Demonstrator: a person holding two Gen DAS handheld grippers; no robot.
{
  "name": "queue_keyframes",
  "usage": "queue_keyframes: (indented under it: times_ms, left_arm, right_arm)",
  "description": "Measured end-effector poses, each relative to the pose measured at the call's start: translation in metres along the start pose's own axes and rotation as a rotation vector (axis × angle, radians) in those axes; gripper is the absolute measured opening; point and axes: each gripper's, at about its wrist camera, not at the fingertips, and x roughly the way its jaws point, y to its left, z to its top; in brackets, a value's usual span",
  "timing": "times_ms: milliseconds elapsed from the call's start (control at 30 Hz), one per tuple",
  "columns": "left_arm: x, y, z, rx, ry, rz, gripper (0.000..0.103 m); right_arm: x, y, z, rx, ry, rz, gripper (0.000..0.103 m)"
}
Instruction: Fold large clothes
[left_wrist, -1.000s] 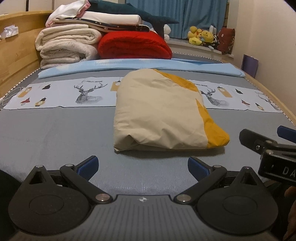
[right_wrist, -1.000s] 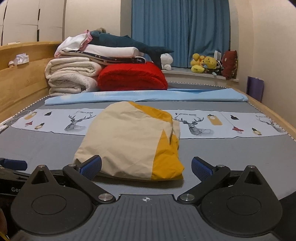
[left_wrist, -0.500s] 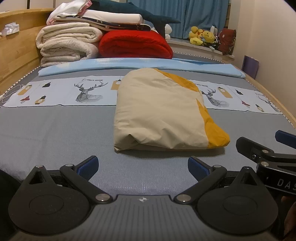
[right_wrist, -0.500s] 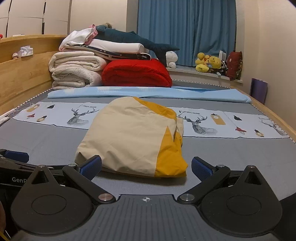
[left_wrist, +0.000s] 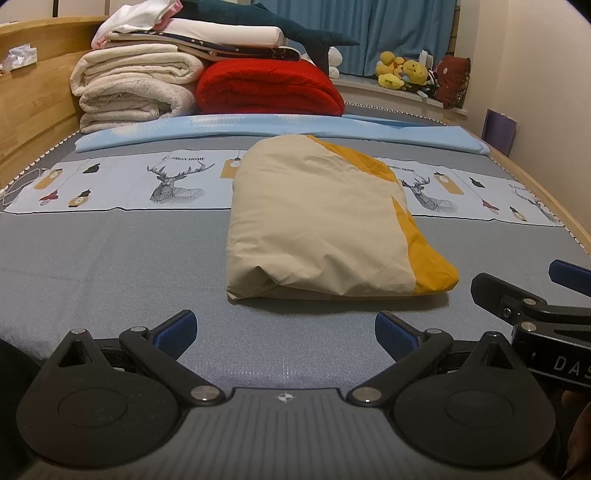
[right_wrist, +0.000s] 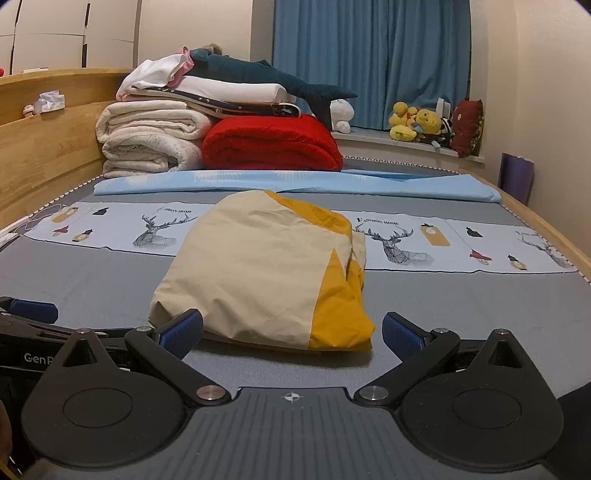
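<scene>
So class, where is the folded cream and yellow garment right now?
The folded cream and yellow garment lies mid-bed on the grey sheet, its far end over the deer-print strip, just ahead of both open grippers.

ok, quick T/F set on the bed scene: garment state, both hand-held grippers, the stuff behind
1. The beige and yellow garment lies folded on the grey bed sheet. True.
2. The left hand-held gripper is shut on the garment. False: open, holding nothing.
3. The right hand-held gripper is open. True.
4. The red blanket lies on top of the garment. False: it sits far behind, beside the white blankets.
</scene>
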Motion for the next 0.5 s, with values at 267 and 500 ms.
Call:
queue_keyframes:
  times_ms: [267, 500]
  left_arm:
    - [0.0002, 0.0, 0.0001, 0.001, 0.0, 0.0, 0.102]
    - [0.0006, 0.0, 0.0001, 0.002, 0.0, -0.001, 0.102]
  right_arm:
    - [0.0006, 0.0002, -0.0015, 0.003, 0.005, 0.001, 0.102]
    - [0.0005, 0.0002, -0.0019, 0.004, 0.006, 0.002, 0.102]
